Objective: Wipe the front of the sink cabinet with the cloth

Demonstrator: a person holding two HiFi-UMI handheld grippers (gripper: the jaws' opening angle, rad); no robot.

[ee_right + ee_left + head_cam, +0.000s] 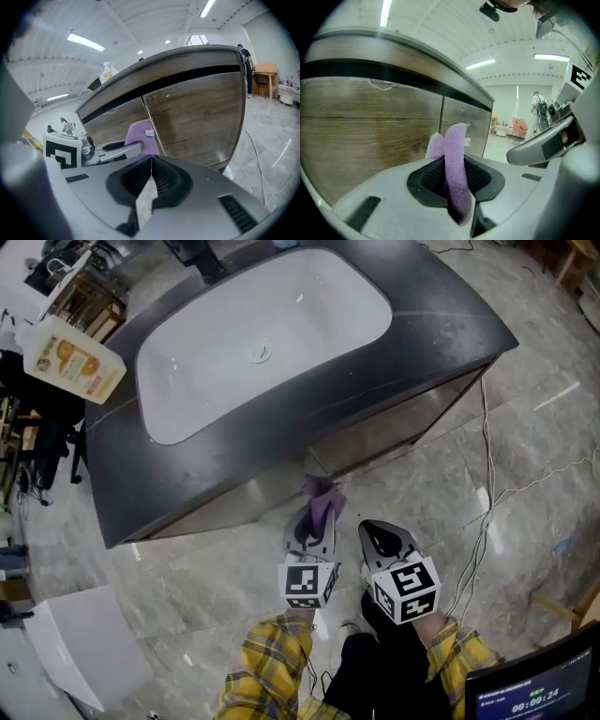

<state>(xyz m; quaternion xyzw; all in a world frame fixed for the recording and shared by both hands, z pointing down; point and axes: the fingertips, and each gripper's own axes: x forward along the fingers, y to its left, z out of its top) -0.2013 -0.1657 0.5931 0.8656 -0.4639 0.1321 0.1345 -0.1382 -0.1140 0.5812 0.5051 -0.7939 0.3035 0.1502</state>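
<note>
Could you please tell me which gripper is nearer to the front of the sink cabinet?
Left. The left gripper holds the cloth close to the cabinet front; the right gripper, shut and empty, sits slightly further back over the floor.

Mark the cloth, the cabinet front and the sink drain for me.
purple cloth (456, 159): left gripper view, middle of the upright fold.
cabinet front (201, 117): right gripper view, right door panel.
sink drain (260, 353): head view, its centre.
</note>
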